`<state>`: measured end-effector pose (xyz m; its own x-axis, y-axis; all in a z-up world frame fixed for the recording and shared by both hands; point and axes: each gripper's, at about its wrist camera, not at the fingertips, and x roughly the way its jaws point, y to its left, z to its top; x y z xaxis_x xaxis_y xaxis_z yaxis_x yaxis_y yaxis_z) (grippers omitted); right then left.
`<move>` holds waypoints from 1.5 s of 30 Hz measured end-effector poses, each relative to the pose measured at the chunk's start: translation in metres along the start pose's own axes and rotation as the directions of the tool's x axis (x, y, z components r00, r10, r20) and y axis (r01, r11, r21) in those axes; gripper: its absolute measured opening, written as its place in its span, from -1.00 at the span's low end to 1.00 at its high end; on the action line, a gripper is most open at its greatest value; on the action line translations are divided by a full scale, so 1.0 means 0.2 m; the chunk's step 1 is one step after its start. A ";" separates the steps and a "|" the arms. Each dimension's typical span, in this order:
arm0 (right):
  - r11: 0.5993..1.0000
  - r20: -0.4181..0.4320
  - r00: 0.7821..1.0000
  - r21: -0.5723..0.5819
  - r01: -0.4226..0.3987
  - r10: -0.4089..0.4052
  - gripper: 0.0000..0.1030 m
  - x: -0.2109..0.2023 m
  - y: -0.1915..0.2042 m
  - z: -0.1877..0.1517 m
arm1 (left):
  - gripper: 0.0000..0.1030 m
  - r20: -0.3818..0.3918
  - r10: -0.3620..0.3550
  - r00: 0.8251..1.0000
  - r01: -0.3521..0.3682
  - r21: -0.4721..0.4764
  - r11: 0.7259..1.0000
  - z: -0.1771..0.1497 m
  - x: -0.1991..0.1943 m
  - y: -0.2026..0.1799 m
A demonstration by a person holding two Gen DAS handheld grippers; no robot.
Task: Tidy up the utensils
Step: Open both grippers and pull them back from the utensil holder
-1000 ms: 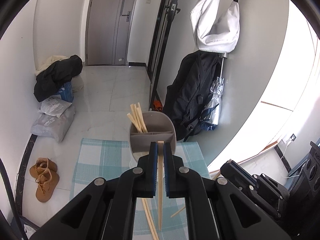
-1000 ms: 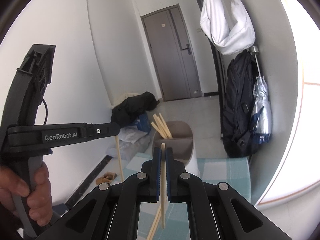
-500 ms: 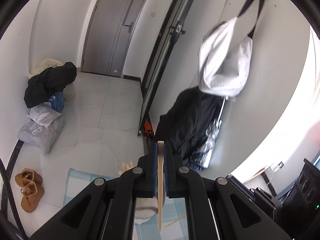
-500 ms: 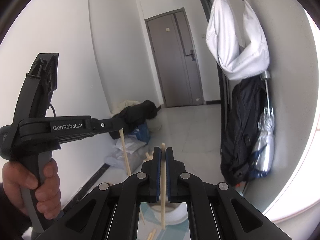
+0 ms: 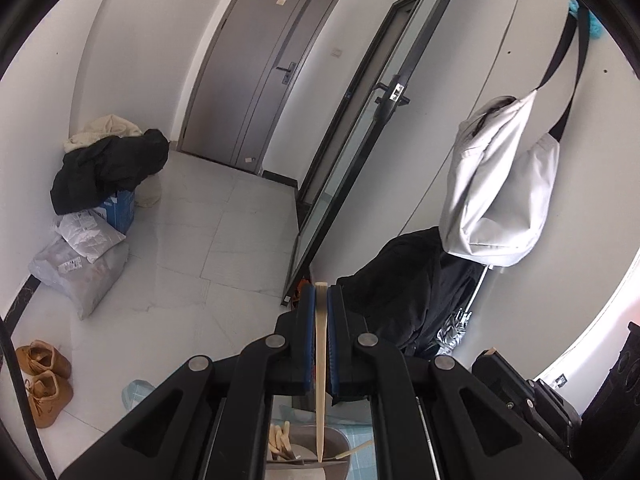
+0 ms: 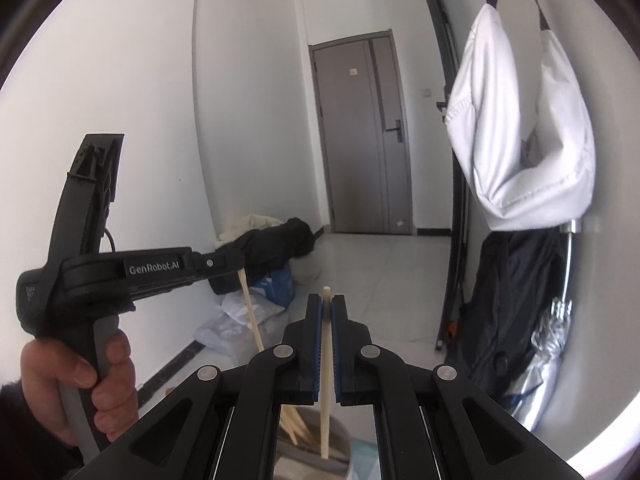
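We hold one chopstick in each gripper, both hanging tip-down above the grey utensil holder (image 5: 306,458), so we judge the step as dropping them in. To do it well, we'd centre each tip over an empty compartment, keep the stick vertical, lower until the tip is inside the rim, then release; letting go high risks a bounce off the divider or rim.

Holder: grey, divided, sitting on a checked teal cloth (image 5: 362,446) at the bottom of both views, mostly hidden by gripper bodies. Some pale chopsticks (image 5: 280,440) already lean in its left compartment; one more stick (image 5: 356,449) pokes out at the right.

Left gripper (image 5: 321,292): clamped on a pale wooden chopstick (image 5: 321,380), its thin tip just above the holder's divider. Right gripper (image 6: 326,300): closed on its own chopstick (image 6: 325,400), tip over the holder's opening.

Sticks are plain, light, tapered; they look slippery, and a light pinch may let them swing.
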<state>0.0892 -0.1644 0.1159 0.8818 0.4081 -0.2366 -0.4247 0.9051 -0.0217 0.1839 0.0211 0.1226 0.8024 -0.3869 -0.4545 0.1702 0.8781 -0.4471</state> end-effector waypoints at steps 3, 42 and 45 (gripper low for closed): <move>1.000 -0.013 1.000 -0.010 -0.007 0.007 -0.93 0.07 0.00 0.00 | -0.96 -0.012 0.002 1.000 -0.002 -0.004 1.000 -0.01 0.05 0.02; 0.992 -0.119 0.992 0.112 0.054 -0.040 -0.23 0.07 -0.10 -0.27 | 0.18 -0.096 0.151 0.984 -0.144 0.075 0.987 -0.14 -0.09 0.06; 0.991 -0.106 0.993 0.116 0.065 -0.053 -0.13 0.00 -0.08 -0.27 | 0.34 -0.089 0.167 0.982 -0.159 0.085 0.984 -0.16 -0.15 0.05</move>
<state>0.0847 -0.1844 0.0641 0.8762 0.3449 -0.3366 -0.3398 0.9374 0.0760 0.1431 0.0330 0.1066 0.7656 -0.2586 -0.5891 0.0881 0.9492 -0.3021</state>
